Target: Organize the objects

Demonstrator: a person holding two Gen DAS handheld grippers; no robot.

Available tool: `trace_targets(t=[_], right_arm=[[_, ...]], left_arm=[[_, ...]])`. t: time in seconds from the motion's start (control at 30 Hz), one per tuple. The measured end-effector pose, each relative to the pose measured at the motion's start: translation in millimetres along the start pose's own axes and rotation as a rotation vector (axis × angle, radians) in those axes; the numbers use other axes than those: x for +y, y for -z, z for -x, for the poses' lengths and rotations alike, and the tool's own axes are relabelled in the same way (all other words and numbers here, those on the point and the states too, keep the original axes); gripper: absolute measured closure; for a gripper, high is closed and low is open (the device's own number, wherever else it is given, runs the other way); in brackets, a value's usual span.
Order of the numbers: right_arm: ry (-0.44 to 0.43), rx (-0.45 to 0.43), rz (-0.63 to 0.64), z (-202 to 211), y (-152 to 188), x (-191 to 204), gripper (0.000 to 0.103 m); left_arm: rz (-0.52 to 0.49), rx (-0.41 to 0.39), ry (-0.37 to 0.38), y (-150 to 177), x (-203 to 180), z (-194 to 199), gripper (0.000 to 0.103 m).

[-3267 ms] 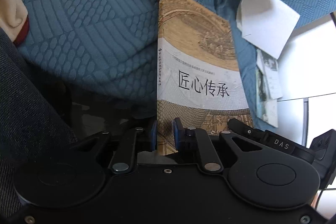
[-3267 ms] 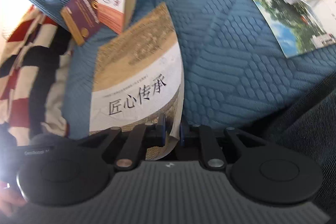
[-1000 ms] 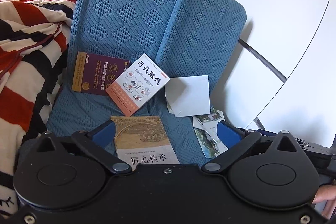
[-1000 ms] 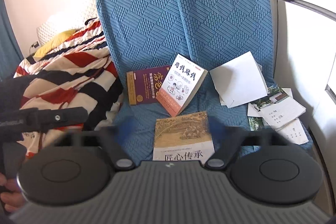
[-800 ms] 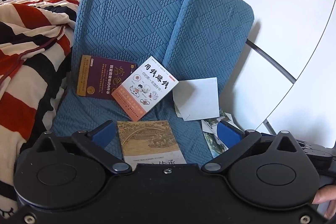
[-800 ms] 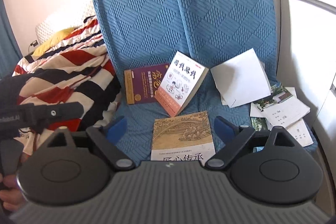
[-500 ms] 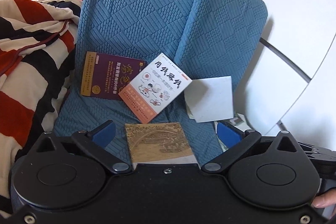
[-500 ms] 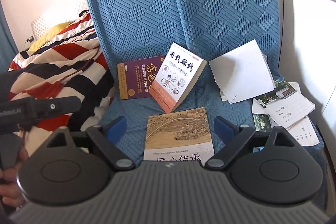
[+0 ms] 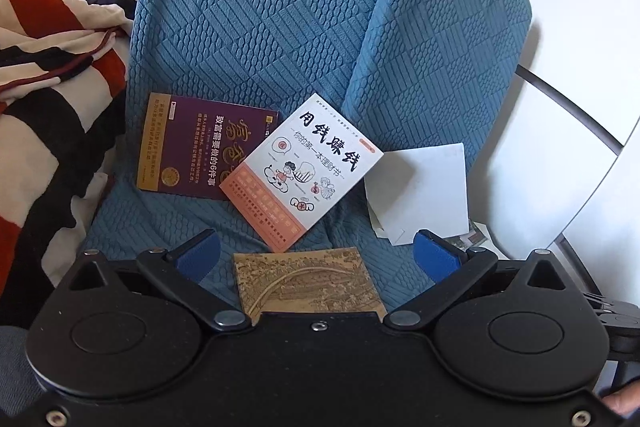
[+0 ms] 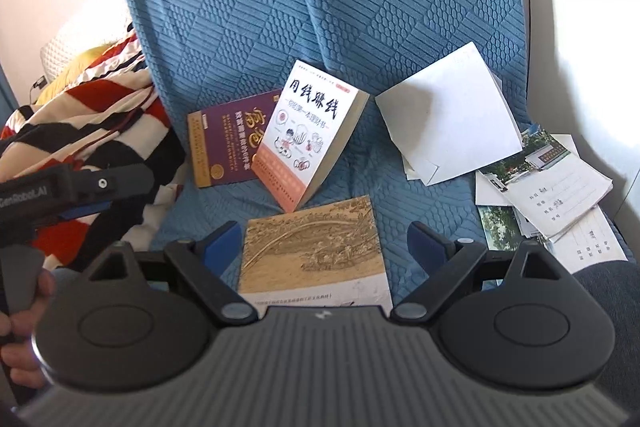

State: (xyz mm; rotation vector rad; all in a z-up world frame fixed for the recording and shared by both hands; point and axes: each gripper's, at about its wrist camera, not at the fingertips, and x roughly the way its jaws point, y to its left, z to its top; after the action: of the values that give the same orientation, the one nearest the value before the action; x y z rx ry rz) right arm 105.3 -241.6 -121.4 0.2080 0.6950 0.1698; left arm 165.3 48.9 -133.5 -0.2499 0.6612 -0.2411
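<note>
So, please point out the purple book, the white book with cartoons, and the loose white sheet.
purple book (image 9: 188,147), left wrist view, cover centre.
white book with cartoons (image 10: 306,131), right wrist view, front cover.
loose white sheet (image 10: 448,119), right wrist view, sheet middle.

Three books lie on the blue chair seat (image 10: 392,227): a purple one (image 10: 224,143) toward the back left corner, a white-and-orange one (image 10: 308,131) leaning over it, and a tan one (image 10: 312,247) at the front edge. Two blue back cushions (image 9: 248,19) stand behind. White sheets (image 10: 448,119) and photo leaflets (image 10: 536,179) pile at the right edge, too overlapped to count.
</note>
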Motion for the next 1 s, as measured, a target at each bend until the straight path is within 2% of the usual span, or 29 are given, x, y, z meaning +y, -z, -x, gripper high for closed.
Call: trace_targets(t=[0.2, 0.37, 0.43, 0.57, 0.7, 0.9, 1.0], right_arm=[[0.010, -0.023, -0.001, -18.8, -5.8, -4.0, 0.012], [-0.017, -0.024, -0.002, -39.7, -8.6, -7.3, 0.012], [-0.009, -0.008, -0.006, -49.3, -10.6, -8.9, 0.012], [-0.019, 0.009, -0.035, -63.1, -13.5, -17.9, 0.012], [-0.027, 0.025, -0.063, -77.1, -17.5, -27.9, 0.012], [-0.045, 0.070, -0.089, -108.8, -27.8, -37.8, 0.012], [-0.044, 0.075, -0.055, -123.9, -32.6, -35.2, 0.012]], left_arm=[[-0.011, 0.015, 0.015, -10.7, 4.3, -29.5, 0.000], [-0.062, 0.024, -0.009, -18.0, 0.9, -54.1, 0.000], [-0.059, 0.031, 0.010, -19.7, 1.9, -64.3, 0.000], [-0.083, 0.035, -0.003, -24.4, 3.5, -88.4, 0.000], [-0.039, 0.083, 0.008, -30.4, 13.5, -116.3, 0.001], [0.006, 0.112, 0.022, -44.4, 24.9, -151.4, 0.001], [0.009, 0.123, 0.024, -49.1, 31.6, -172.0, 0.001]])
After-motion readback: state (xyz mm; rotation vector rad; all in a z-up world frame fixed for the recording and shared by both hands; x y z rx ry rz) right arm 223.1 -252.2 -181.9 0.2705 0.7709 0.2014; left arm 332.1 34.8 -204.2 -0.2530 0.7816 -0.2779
